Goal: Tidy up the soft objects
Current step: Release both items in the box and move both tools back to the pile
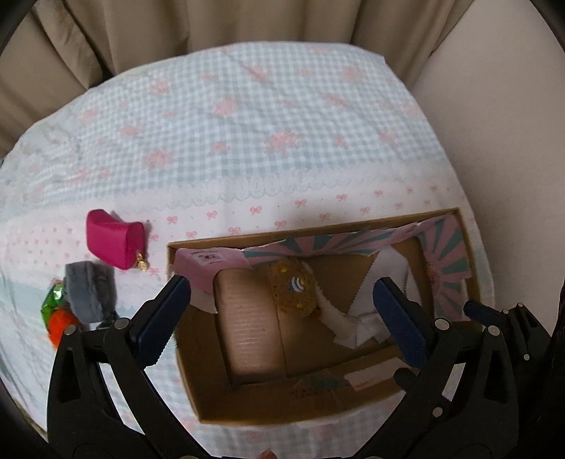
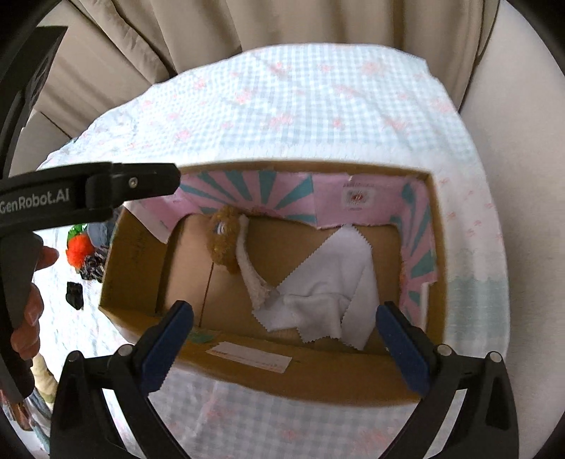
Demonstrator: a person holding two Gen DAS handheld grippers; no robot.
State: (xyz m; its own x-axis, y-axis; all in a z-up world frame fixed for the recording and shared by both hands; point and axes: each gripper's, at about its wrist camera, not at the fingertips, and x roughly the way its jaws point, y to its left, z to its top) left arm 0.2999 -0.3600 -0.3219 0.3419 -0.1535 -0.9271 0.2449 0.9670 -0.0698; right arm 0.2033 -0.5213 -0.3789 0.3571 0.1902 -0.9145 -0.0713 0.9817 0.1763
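Gingham bedspread (image 1: 247, 116) before beige curtains (image 1: 212, 24)

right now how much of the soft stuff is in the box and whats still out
Done: a brown plush toy and a white cloth already lie inside the cardboard box. In hand: nothing; the left gripper and right gripper both hang open above the box. Left: the pink pouch, grey fuzzy item and orange-and-green toy lie on the checked cloth beside it.
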